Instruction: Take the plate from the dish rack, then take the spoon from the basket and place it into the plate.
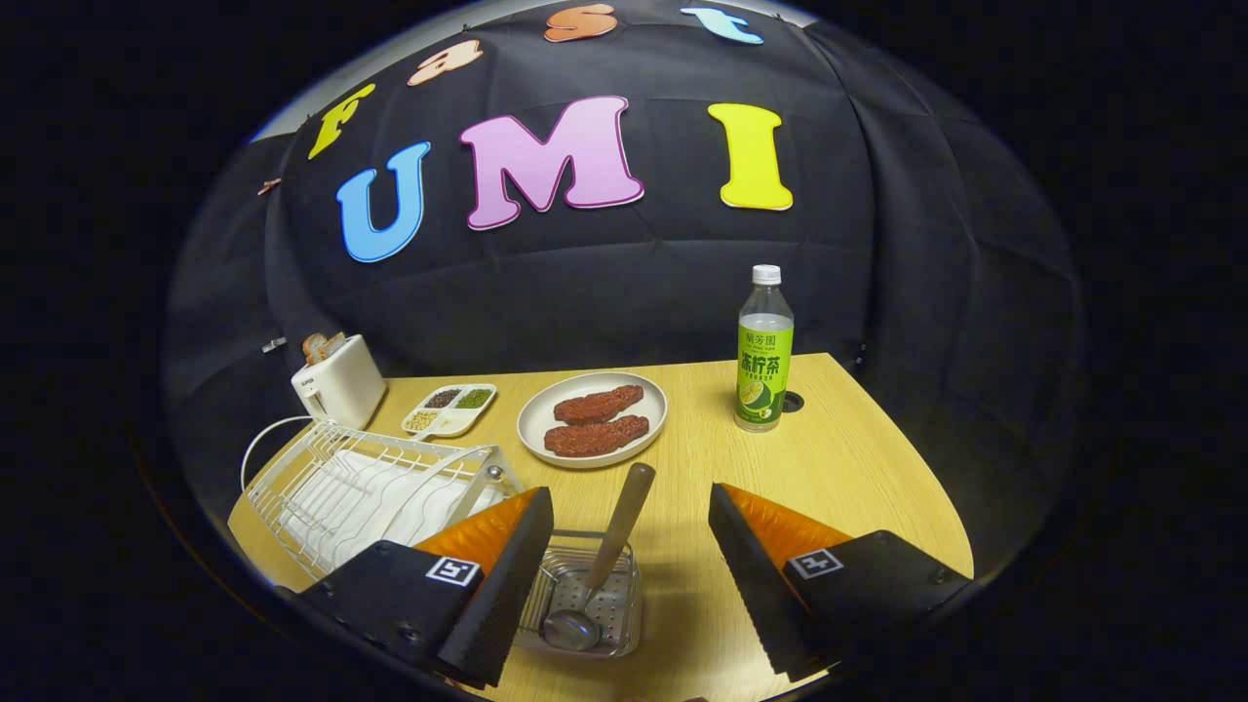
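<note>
Behind spread fingers point(631, 546), basket point(585, 595) partly hidden

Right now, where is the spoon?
The spoon stands in the small wire basket between the open gripper fingers, beside the dish rack.

Spoon point(597, 565) stands in basket point(583, 595) at bottom centre between the gripper point(624, 575) fingers, spread apart; dish rack point(370, 487) lower left.

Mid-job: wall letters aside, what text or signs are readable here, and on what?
Bottle: label print, left unquoted.
Toaster: front mark too small to read.
Hand-held gripper, open, spoon and basket between its fingers: square coded tags, no words.
</note>
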`<state>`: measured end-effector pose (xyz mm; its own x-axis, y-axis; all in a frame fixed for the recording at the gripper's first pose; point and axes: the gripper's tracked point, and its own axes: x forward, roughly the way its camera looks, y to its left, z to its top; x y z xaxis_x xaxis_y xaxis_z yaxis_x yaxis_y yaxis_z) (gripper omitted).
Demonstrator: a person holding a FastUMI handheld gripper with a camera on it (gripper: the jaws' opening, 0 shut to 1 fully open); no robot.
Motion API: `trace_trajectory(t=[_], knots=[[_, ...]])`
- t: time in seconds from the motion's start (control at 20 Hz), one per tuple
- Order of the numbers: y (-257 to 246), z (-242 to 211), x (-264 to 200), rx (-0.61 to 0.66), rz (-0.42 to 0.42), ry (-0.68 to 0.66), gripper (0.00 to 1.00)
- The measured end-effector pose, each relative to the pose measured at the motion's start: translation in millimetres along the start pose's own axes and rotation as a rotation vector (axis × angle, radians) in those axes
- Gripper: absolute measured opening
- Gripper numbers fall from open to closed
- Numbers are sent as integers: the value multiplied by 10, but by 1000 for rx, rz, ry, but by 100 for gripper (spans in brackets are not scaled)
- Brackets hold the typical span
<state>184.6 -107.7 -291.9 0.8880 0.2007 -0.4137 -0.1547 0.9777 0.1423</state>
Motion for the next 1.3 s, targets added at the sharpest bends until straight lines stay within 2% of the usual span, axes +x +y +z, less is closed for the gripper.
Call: trace_trajectory(t=[0.25, 0.35, 0.4, 0.55, 0.6, 0.7, 0.85, 0.95, 1.0, 1.1, 1.3], knots=[[-14, -104, 277, 32, 5, 32, 98], [32, -160, 333, 35, 21, 59, 89], [42, -177, 359, 31, 25, 66, 79], [93, -179, 393, 2, 40, 72, 59], [98, -175, 404, -6, 37, 72, 46], [135, -185, 407, -5, 42, 79, 29], [126, -198, 379, -5, 31, 94, 29], [216, -162, 358, 19, 52, 92, 24], [236, -133, 345, 20, 53, 85, 18], [268, -107, 309, -16, 57, 78, 13], [298, 1, 178, -31, 44, 55, 12]])
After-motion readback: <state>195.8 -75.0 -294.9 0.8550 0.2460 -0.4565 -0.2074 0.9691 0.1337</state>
